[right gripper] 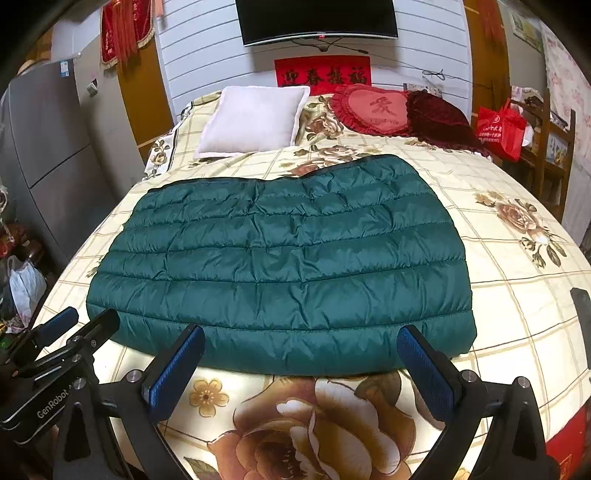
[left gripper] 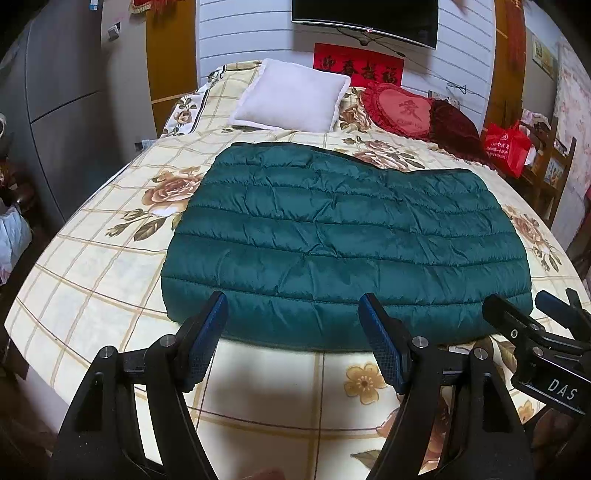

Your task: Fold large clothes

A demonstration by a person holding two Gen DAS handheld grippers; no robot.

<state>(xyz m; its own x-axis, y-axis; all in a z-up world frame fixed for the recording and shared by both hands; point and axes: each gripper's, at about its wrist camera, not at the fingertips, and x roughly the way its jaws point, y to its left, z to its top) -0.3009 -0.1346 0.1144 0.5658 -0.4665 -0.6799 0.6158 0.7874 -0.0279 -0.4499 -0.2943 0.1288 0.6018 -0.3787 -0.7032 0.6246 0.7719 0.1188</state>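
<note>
Two views. From the left wrist we see our left claw [left gripper: 291, 325] wide, holding nothing, the folded green jacket [left gripper: 343, 236] mid-frame on the bed [left gripper: 92, 280]. From the right wrist, our right claw [right gripper: 301, 356] gapes empty below the jacket [right gripper: 284, 258].

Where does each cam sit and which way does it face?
Left wrist: on the left gripper, angled down across the bed at the green quilted garment; own blue-padded fingers apart, right gripper at the right edge.
Right wrist: on the right gripper, same downward look; own fingers apart, left gripper at the left edge.
Shared: garment, white pillow, heart cushion, wall TV.
</note>
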